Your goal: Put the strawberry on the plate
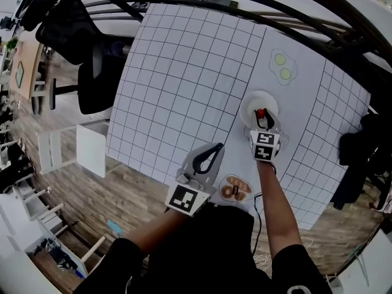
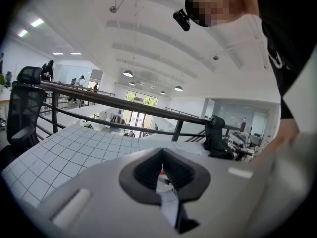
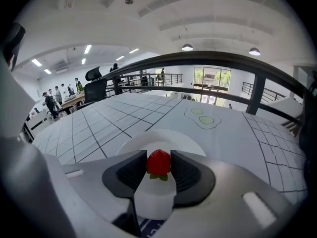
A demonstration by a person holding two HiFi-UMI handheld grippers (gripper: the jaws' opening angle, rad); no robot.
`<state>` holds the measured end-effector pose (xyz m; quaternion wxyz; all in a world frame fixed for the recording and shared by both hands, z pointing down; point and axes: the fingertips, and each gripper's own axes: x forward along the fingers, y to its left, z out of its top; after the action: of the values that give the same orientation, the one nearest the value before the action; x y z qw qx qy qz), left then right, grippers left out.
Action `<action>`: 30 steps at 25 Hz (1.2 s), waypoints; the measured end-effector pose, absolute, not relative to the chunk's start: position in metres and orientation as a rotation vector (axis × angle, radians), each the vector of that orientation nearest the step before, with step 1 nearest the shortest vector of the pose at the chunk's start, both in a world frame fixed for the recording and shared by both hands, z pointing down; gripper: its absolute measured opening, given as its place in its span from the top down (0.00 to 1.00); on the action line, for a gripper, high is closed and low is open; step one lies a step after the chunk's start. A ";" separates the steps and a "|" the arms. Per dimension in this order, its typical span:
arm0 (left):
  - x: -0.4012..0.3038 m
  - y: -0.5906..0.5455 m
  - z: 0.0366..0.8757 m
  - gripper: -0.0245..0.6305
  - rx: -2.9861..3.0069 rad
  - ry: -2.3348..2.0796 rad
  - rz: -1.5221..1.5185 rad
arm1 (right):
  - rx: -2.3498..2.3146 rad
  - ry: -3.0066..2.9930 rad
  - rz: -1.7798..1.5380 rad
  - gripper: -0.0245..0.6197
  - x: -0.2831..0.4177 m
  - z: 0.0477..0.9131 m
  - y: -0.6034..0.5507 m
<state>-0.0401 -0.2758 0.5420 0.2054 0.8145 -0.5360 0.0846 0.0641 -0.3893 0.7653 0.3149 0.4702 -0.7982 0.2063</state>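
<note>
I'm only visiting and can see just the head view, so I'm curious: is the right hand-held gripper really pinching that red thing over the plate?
Observer: Yes. In the right gripper view the strawberry sits between the pads of the right hand-held gripper, and both pads touch its sides.
Visitor: Is the other one carrying anything?
Observer: No. The left gripper view shows the left hand-held gripper with its jaws together and nothing between them. It is aimed up past a dark railing.
Visitor: Is anyone else around?
Observer: The right gripper view shows several people standing beyond the table's far left side.
</note>
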 end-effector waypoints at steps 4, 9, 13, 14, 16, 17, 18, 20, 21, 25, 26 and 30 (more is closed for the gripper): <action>-0.040 -0.273 0.542 0.95 2.266 -1.484 0.217 | 1.233 -2.111 0.533 0.73 0.062 0.767 -0.391; -0.043 -0.272 0.542 0.95 2.253 -1.489 0.213 | 1.224 -2.097 0.532 0.72 0.061 0.770 -0.392; -0.044 -0.273 0.540 0.95 2.262 -1.497 0.216 | 1.216 -2.101 0.524 0.68 0.060 0.771 -0.391; -0.044 -0.273 0.538 0.95 2.263 -1.497 0.214 | 1.213 -2.101 0.523 0.68 0.059 0.771 -0.390; -0.044 -0.272 0.536 0.95 2.264 -1.498 0.210 | 1.209 -2.100 0.526 0.67 0.058 0.769 -0.390; -0.044 -0.272 0.536 0.95 2.264 -1.498 0.209 | 1.210 -2.101 0.530 0.66 0.058 0.768 -0.390; -0.044 -0.272 0.536 0.95 2.265 -1.498 0.209 | 1.214 -2.103 0.535 0.65 0.058 0.766 -0.390; -0.043 -0.271 0.533 0.95 2.272 -1.495 0.206 | 1.235 -2.111 0.551 0.65 0.061 0.761 -0.390; -0.042 -0.271 0.531 0.95 2.279 -1.492 0.200 | 1.250 -2.115 0.558 0.66 0.064 0.758 -0.390; -0.039 -0.266 0.518 0.95 2.312 -1.492 0.171 | 1.294 -2.123 0.560 0.66 0.074 0.744 -0.388; -0.038 -0.264 0.517 0.95 2.313 -1.491 0.173 | 1.295 -2.124 0.557 0.66 0.075 0.741 -0.386; -0.043 -0.258 0.509 0.95 2.323 -1.487 0.165 | 1.306 -2.118 0.537 0.66 0.079 0.728 -0.374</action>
<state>-0.0425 -0.2585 0.5086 0.1881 0.8256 -0.5287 0.0585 0.0792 -0.3740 0.7281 0.2938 0.4904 -0.7953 0.2018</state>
